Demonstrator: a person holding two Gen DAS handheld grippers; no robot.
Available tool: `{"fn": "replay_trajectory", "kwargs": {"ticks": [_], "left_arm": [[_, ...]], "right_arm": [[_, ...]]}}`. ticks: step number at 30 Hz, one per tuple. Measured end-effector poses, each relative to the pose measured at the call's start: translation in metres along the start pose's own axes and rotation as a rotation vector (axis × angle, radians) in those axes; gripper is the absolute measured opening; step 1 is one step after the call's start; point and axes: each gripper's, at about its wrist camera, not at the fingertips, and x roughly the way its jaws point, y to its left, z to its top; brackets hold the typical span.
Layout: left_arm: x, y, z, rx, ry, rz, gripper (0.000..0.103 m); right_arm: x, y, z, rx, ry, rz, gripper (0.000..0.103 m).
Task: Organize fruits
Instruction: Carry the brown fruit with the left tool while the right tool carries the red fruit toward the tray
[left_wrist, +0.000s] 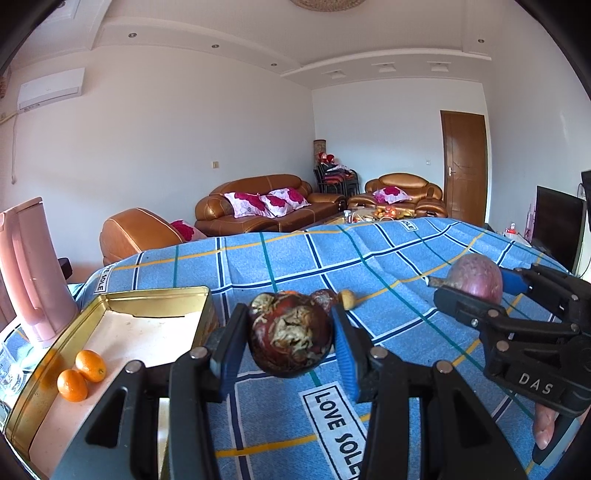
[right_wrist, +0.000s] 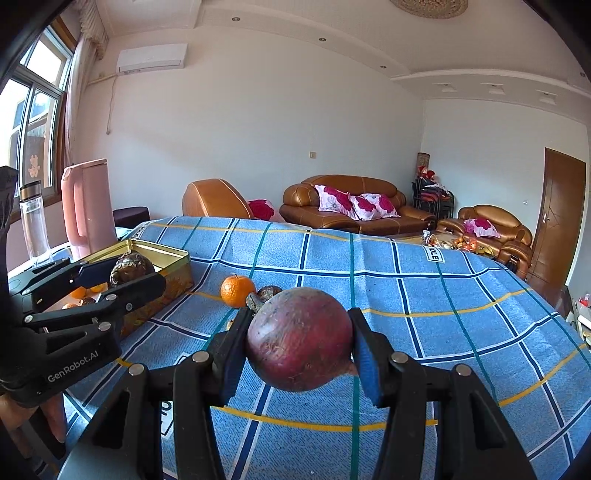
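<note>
- Holding one fruit apiece above the blue checked cloth on the table (left_wrist: 295, 258), both tongs appear to be mid-carry toward the gold rectangular metal tin (left_wrist: 155, 295) at the left, judging by the task.
- The left tongs (left_wrist: 290, 341) are clenched on a dark brown, blotchy round fruit (left_wrist: 290, 334), its blue pads pressing either side, jaws spread about as wide as the fruit; it hangs just right of the tin's near corner.
- The right tongs (right_wrist: 299, 341) grip a smooth reddish-purple round fruit (right_wrist: 300, 338) the same way, jaws wide, further right and clear of the cloth.
- Two small orange kumquat-like fruits (left_wrist: 81, 374) already lie touching inside the tin, so it seems to serve as the collecting place.
- A round orange citrus fruit (right_wrist: 237, 291) and a small dark wrinkled fruit (right_wrist: 269, 292) sit on the cloth, just beside each other, still to be gathered.
- A tall pink plastic jug (left_wrist: 31, 269) stands behind the tin, near enough that the left tongs' approach may call for care.
</note>
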Motion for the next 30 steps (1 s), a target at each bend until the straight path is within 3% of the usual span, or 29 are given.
{"fn": "replay_trajectory", "kwargs": {"ticks": [30], "left_arm": [[-0.012, 0.001, -0.006, 0.012, 0.012, 0.002, 0.046]], "right_arm": [[-0.016, 0.012, -0.003, -0.002, -0.04, 0.01, 0.054]]}}
